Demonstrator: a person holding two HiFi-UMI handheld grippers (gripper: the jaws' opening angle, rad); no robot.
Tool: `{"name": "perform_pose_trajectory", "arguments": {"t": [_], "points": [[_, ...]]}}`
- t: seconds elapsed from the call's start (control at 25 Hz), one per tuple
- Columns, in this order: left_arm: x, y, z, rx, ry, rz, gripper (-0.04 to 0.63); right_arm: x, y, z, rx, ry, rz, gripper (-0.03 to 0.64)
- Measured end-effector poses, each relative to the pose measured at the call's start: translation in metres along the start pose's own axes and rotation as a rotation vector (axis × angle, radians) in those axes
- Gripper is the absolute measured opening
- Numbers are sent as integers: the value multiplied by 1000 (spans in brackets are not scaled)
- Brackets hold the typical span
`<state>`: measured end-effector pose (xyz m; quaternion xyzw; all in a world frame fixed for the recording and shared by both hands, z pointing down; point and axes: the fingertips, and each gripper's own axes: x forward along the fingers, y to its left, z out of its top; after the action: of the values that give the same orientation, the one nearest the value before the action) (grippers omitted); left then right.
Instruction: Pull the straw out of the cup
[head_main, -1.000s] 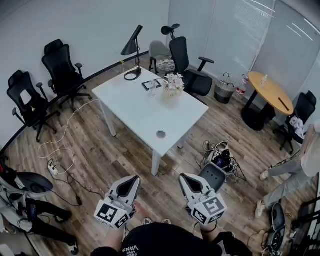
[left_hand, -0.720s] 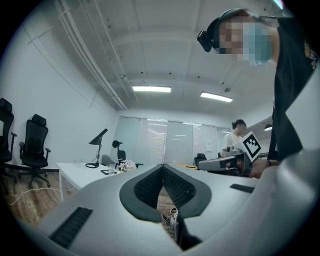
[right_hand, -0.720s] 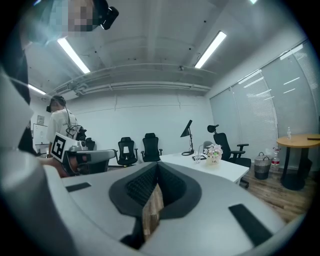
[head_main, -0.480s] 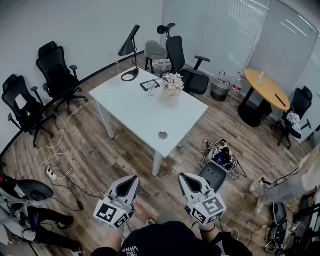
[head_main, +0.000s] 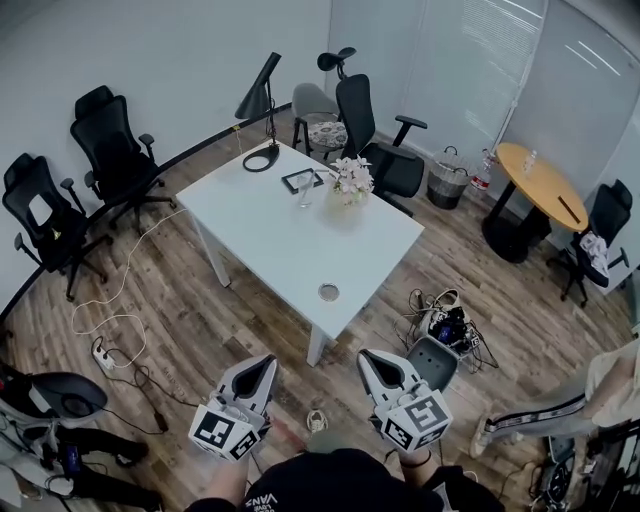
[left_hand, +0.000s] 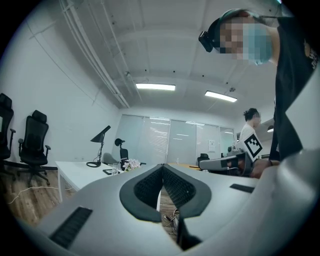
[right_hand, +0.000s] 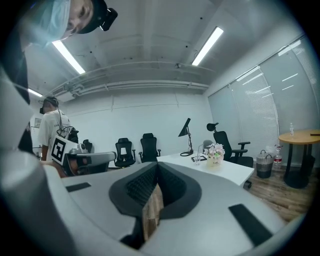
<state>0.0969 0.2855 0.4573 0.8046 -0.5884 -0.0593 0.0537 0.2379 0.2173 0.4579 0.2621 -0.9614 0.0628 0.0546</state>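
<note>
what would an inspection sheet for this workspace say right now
surface: white table, mostly bare, ahead of the tongs
job's things: clear cup at the table's far side; straw too small to tell
clutter: flowers, black lamp, dark frame
grippers: left tongs and right tongs both shut, empty, over the floor
cables: white cord and cable tangle on the floor
surroundings: black chairs, round wooden table, a person's legs
</note>
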Motion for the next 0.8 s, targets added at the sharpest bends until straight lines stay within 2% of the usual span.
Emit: {"name": "perform_pose_trajectory", "arguments": {"t": [0.28, 0.8], "points": [[45, 30, 15, 22, -2, 44, 11, 44, -41, 19, -2, -16, 42, 17], [100, 66, 8, 15, 22, 79, 11, 100, -86, 18, 7, 12, 101, 17]]}}
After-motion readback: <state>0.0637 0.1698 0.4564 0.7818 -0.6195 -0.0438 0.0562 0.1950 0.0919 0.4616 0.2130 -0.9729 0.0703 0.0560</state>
